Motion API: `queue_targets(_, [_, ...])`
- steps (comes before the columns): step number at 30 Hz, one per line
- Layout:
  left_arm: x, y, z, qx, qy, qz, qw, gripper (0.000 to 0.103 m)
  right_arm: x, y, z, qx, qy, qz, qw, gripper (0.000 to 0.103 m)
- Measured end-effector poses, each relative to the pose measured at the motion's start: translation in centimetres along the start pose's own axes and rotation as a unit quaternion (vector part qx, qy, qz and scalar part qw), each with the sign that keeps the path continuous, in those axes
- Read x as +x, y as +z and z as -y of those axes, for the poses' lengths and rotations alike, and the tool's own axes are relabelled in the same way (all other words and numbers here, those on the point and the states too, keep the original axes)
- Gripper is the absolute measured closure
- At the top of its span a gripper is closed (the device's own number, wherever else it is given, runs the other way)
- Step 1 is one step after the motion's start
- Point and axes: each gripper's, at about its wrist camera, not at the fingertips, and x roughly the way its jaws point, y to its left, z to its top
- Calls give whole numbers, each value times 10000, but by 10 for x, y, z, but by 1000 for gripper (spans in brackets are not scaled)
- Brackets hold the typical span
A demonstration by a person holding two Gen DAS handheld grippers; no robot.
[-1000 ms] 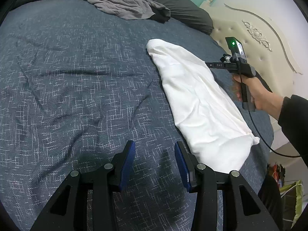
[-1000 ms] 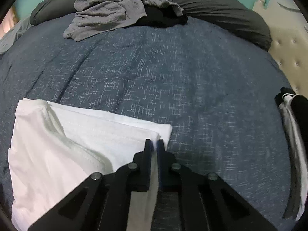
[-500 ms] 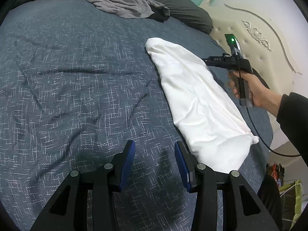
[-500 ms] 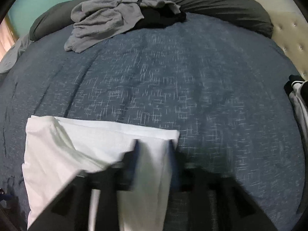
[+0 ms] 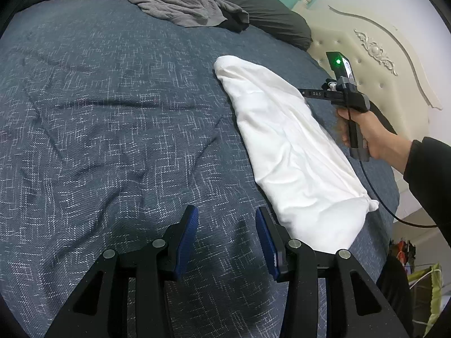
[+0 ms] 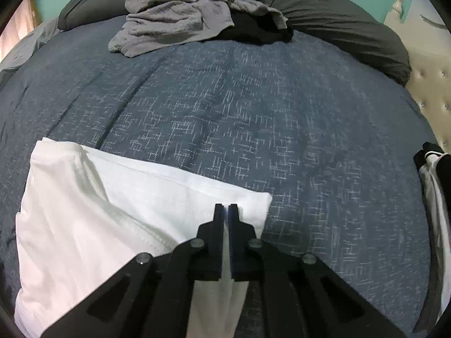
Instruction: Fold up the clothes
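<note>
Your right gripper has just snapped closed, apparently pinching the folded white T-shirt by its corner at five o'clock. Carry that corner toward nine o'clock; the left gripper hangs released over the quilt.

The hand-held gripper covers part of the white garment, perhaps pinching it; its lower edge is cut off.
</note>
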Motion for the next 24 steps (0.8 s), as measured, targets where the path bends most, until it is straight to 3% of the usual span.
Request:
queue_targets(13, [-1, 0, 1, 9, -5, 0, 10000, 57, -14, 4, 17, 407, -144, 344, 9985, 102])
queue_targets(24, [-1, 2, 3, 49, -28, -18, 10000, 57, 12, 6, 21, 403, -181, -18, 9990, 103])
